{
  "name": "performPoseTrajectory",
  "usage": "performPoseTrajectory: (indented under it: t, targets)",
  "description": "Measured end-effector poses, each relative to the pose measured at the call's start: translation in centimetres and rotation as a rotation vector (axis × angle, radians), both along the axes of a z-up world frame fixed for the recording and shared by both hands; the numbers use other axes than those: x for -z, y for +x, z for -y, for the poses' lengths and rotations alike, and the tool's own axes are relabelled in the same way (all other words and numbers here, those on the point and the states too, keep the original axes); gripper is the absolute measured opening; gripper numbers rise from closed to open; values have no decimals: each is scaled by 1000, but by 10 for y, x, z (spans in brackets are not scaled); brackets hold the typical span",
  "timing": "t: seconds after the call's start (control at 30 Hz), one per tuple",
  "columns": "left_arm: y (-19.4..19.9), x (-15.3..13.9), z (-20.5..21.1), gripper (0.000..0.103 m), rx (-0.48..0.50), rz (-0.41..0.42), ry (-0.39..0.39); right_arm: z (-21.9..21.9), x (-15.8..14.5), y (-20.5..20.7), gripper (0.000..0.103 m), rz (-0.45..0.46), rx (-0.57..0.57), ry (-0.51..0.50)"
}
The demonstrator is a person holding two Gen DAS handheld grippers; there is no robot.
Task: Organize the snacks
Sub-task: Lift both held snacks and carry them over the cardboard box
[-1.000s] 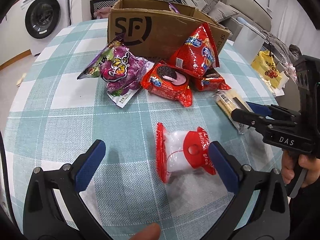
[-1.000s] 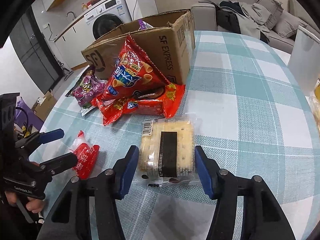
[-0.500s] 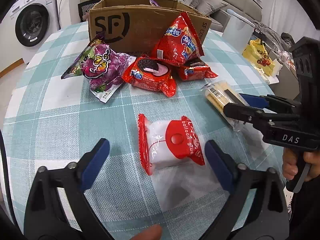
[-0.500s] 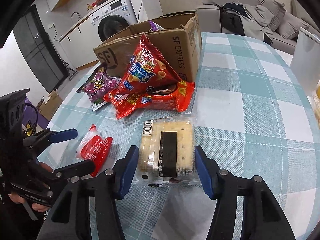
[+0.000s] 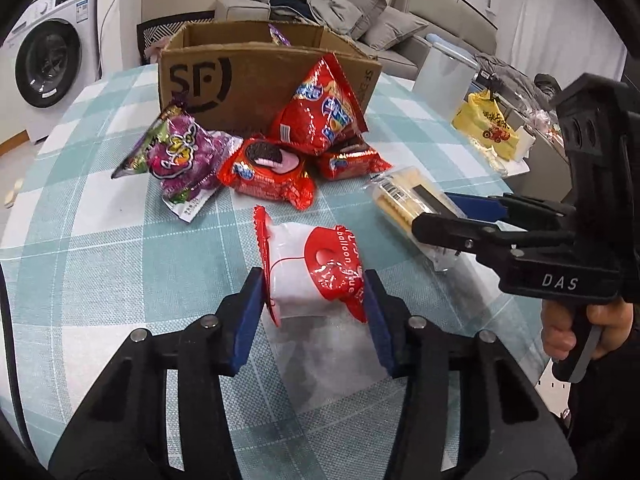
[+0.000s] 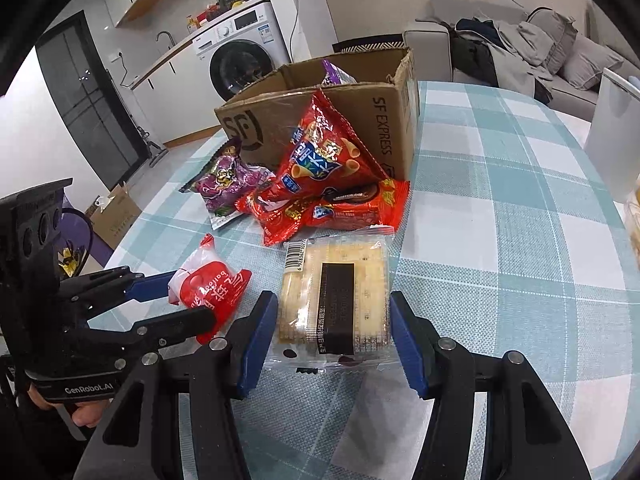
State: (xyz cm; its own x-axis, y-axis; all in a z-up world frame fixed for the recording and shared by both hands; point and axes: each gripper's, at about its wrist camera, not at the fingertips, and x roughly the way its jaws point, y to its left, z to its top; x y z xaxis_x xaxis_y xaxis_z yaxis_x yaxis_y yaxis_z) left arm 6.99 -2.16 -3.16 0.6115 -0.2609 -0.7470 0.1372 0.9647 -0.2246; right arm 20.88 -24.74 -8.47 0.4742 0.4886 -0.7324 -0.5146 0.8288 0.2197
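1. The left gripper is closing its jaws on the red-and-white plastic balloon-gum packet, which sits between its blue pads on the checked bench; the pads touch the wrapper's crimped ends.
2. The right gripper is pinched at middling width around the clear-wrapped pale cracker pack with a black band.
3. Ahead of both grippers, red crinkly snack bags and a purple candy bag lie against the open brown cardboard box.
4. Step in hand, I judge: both packets are gripped for moving. The next move calls for lifting them clear of the pile and carrying them over the box's near wall before letting go.
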Motion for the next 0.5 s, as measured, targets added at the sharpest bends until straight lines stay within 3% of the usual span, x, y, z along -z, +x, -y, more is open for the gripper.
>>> performPoseTrajectory:
  t: [0.5]
  targets:
    - [-3,-48,-19,45,-65,97,-2,8,-39,-8,57,106,-2,114]
